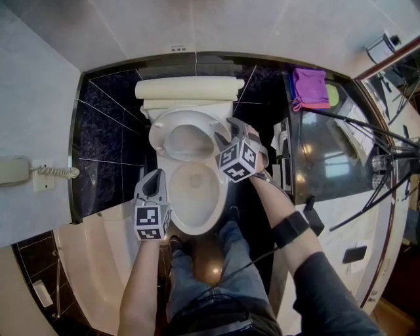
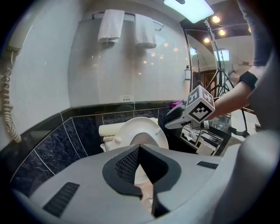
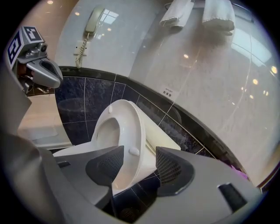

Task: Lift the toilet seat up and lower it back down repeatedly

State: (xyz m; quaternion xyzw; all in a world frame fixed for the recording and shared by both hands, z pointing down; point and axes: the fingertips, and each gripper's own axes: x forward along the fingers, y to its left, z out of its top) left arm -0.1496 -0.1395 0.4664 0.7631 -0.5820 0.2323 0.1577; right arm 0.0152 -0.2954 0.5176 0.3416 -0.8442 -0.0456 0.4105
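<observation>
Straddling raised toilet seat (image 3: 126, 127), right claw (image 3: 139, 158) gapes.

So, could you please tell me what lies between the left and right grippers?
The open toilet bowl lies between the left gripper and the right gripper, its seat raised behind; the head view shows this.

Wall phone (image 1: 14, 170); two towels (image 2: 110, 25) on rail (image 2: 127, 14); purple cloth (image 1: 310, 88) on counter (image 1: 328, 151).

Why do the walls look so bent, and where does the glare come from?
Head view: the wide lens bows the dark tile band into an arc. Left gripper view: the ceiling light burns out white. Right gripper view: black corners, lamp reflections dotting the glossy wall.
</observation>
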